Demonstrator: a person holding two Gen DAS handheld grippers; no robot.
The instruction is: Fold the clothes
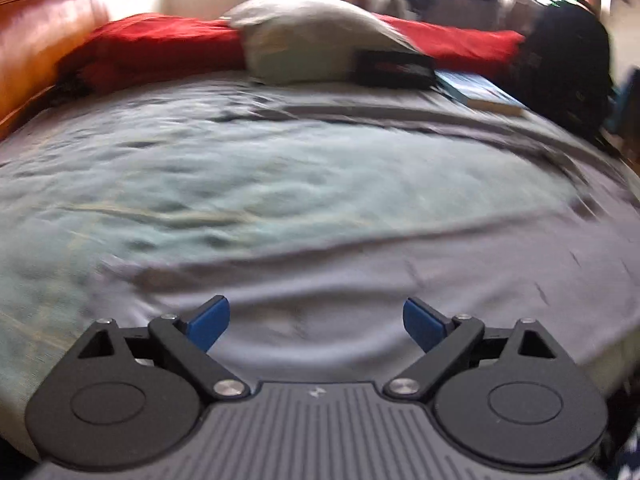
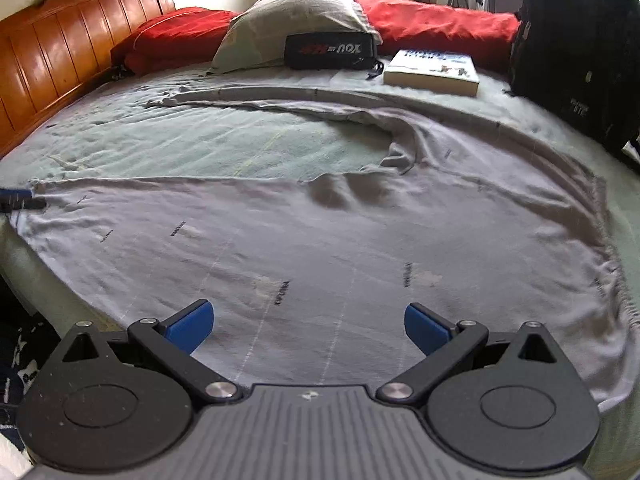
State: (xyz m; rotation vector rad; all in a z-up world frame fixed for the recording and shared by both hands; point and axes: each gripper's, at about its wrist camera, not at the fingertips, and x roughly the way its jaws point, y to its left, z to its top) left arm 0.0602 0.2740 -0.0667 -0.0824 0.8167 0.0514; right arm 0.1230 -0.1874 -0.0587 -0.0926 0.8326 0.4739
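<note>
Right wrist view: both grippers, right and left, hover released over the spread grey garment; next, probably, pinching an edge to fold.

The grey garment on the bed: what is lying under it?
Under the grey garment lies a pale green bedsheet, visible between its spread parts and around its edges. Whether anything else lies beneath the garment cannot be seen, since the cloth covers it.
</note>
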